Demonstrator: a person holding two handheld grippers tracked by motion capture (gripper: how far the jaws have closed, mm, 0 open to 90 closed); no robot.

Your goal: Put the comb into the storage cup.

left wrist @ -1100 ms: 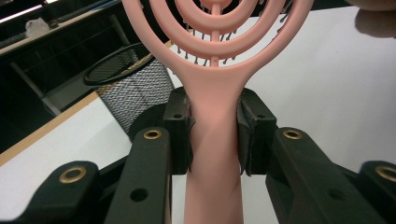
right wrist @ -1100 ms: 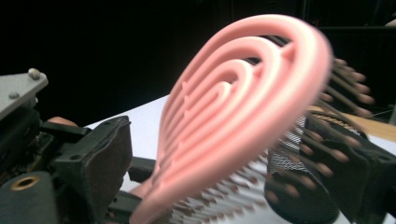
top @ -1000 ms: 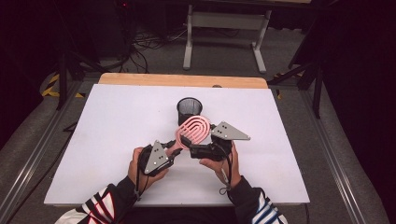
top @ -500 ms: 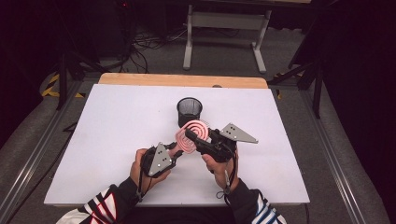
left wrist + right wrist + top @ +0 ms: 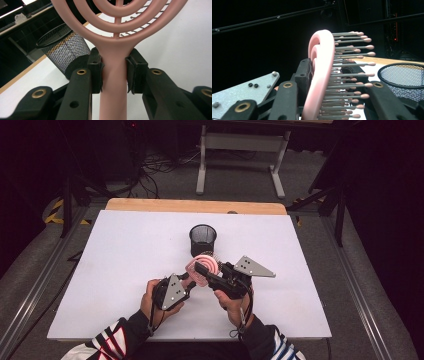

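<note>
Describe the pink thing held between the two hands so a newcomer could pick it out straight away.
On the white table, just in front of the black mesh cup, a pink hairbrush is held above the surface. Its head is open concentric loops with long pink-tipped bristles on one side; nothing else here is pink.

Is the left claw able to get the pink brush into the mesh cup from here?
Probably yes: the left claw grips the pink brush beside the mesh cup, though the right claw clamps its head.

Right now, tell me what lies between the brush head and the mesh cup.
Nothing: in the high view the brush head nearly meets the cup, leaving a sliver of bare white table.
</note>
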